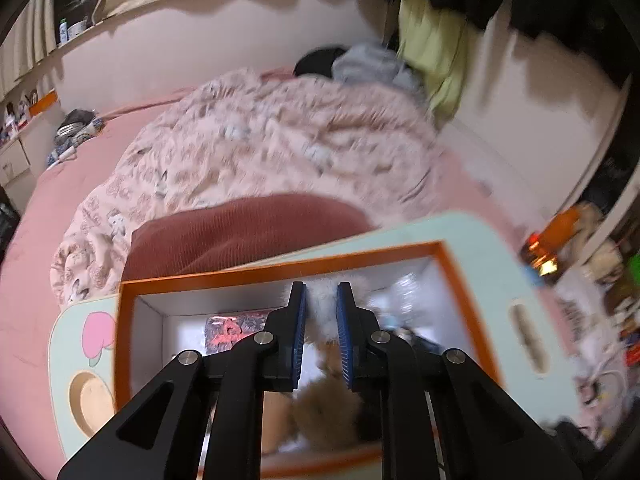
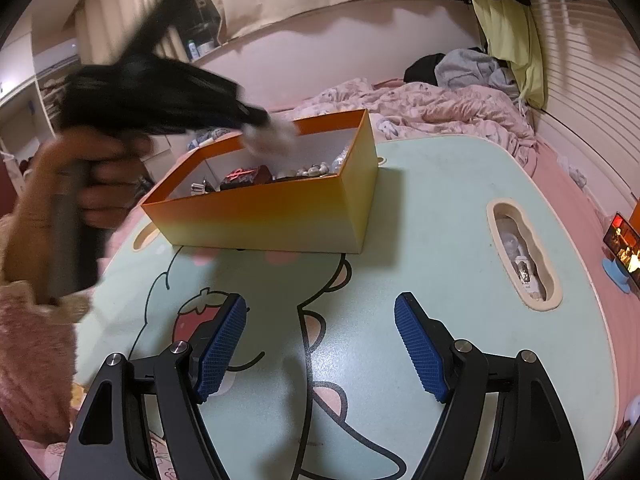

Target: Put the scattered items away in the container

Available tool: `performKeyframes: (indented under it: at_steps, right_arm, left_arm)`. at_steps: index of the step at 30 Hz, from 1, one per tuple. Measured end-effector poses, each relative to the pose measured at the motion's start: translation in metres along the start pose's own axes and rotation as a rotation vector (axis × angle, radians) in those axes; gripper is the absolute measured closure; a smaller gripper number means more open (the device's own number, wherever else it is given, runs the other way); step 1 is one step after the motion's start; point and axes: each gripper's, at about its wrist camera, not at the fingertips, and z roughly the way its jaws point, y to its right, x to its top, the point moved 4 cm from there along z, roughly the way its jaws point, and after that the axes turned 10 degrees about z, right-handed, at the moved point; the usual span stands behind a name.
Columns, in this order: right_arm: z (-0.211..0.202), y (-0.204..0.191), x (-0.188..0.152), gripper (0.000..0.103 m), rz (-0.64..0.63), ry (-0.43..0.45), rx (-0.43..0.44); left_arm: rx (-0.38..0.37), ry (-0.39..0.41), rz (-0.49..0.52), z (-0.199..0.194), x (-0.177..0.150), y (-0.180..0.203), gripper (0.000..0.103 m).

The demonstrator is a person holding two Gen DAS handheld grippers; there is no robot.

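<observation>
Hovering over an orange box [image 2: 280,212] on a pale green counter [image 2: 460,208] printed with a cartoon figure, the left gripper [image 1: 321,320] pinches a white fluffy item [image 1: 326,308] between its blue pads [image 1: 299,328], the jaws drawn close together on the fluff; the item hangs just above the box's open top, at the far rim in the right wrist view, where it shows as a white blur [image 2: 272,136]; the person's hand [image 2: 96,184] grips the tool's handle, a pink fuzzy sleeve [image 2: 36,364] below it, all smeared by motion; inside the box lie several things already gathered, among them a red-and-dark patterned packet [image 1: 232,330], a brown furry object [image 1: 328,404] and some small pale rounded pieces [image 2: 316,169], though blur keeps the rest from being told apart; the right gripper [image 2: 320,344] is held low over the near part of the counter, angled down, its jaws spread wide with nothing between them, well apart from the box; a slot-shaped handle opening [image 2: 524,256] is cut into the counter to its right; beyond the counter a pink bed [image 1: 80,176] carries a rumpled patterned quilt [image 1: 280,136], with grey and black clothing [image 2: 472,66] heaped at the far end.
</observation>
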Motion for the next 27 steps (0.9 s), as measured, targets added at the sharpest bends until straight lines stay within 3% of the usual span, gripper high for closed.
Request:
performKeyframes:
  at_steps: [2, 4, 8, 13, 16, 18, 20, 26, 27]
  right_arm:
    - [0.000, 0.000, -0.001, 0.026, -0.002, -0.001, 0.000]
    - [0.001, 0.000, -0.001, 0.026, -0.002, -0.004, 0.000]
    - [0.002, 0.001, 0.000, 0.026, -0.005, -0.008, -0.002]
    - [0.003, 0.001, 0.002, 0.026, 0.005, -0.010, 0.001]
    - [0.002, 0.001, 0.001, 0.026, 0.010, -0.011, 0.005]
    - [0.002, 0.001, 0.002, 0.026, 0.009, -0.011, 0.005]
    - [0.002, 0.001, 0.002, 0.026, 0.007, -0.014, 0.007]
    - [0.002, 0.002, 0.002, 0.026, 0.007, -0.017, 0.007]
    - [0.003, 0.002, 0.002, 0.026, 0.007, -0.018, 0.006]
  left_arm:
    - [-0.021, 0.036, -0.001, -0.017, 0.002, 0.002, 0.087]
    - [-0.031, 0.009, 0.026, -0.021, 0.003, 0.007, 0.086]
    - [-0.008, -0.091, -0.004, 0.006, -0.003, 0.009, 0.061]
    - [-0.040, -0.082, -0.065, 0.020, -0.013, 0.010, 0.061]
    - [0.030, -0.114, -0.042, 0.021, -0.017, 0.006, 0.058]
    - [0.080, -0.121, -0.034, 0.020, -0.022, 0.000, 0.043]
    - [0.128, -0.119, -0.026, 0.019, -0.027, -0.006, 0.037]
    - [0.129, -0.263, 0.049, 0.051, -0.046, 0.001, 0.037]
    - [0.127, -0.274, 0.059, 0.057, -0.050, 0.003, 0.041]
